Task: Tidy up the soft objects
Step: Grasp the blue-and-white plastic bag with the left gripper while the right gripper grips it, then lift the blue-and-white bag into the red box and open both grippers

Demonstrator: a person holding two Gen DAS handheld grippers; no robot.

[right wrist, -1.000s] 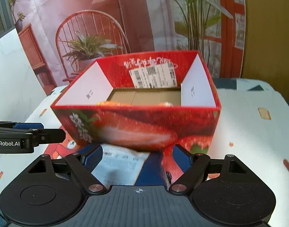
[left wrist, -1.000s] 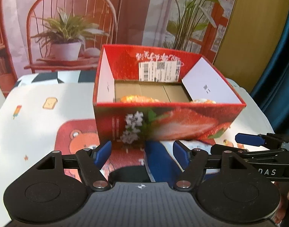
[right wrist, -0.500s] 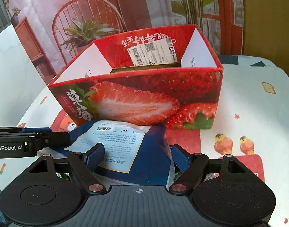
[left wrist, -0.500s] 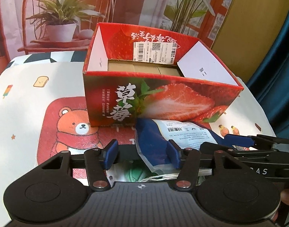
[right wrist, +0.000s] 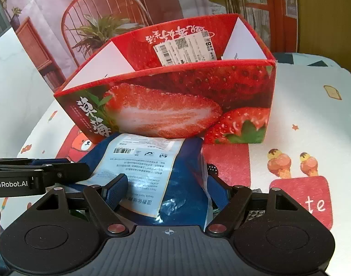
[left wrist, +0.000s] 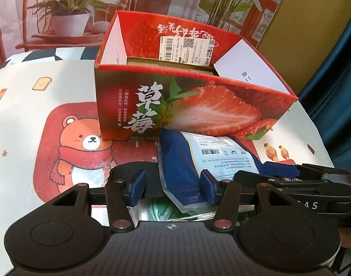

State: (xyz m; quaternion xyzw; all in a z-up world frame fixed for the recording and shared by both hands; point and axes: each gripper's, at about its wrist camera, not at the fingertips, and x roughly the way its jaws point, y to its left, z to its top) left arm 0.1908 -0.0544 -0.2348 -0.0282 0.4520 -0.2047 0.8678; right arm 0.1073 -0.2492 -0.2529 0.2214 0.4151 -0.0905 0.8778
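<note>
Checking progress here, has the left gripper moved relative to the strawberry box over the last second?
Yes. The left gripper has pulled back and down from the strawberry box, exposing the blue packet.

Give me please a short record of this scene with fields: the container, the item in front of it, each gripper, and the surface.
container: red strawberry box, open at the top, a white shipping label on its inner back wall
item: blue plastic bag with a white printed label, lying on the table against the box front
left gripper: open, fingers on either side of the bag's near end
right gripper: open, fingers astride the bag
surface: tablecloth with a bear print
</note>
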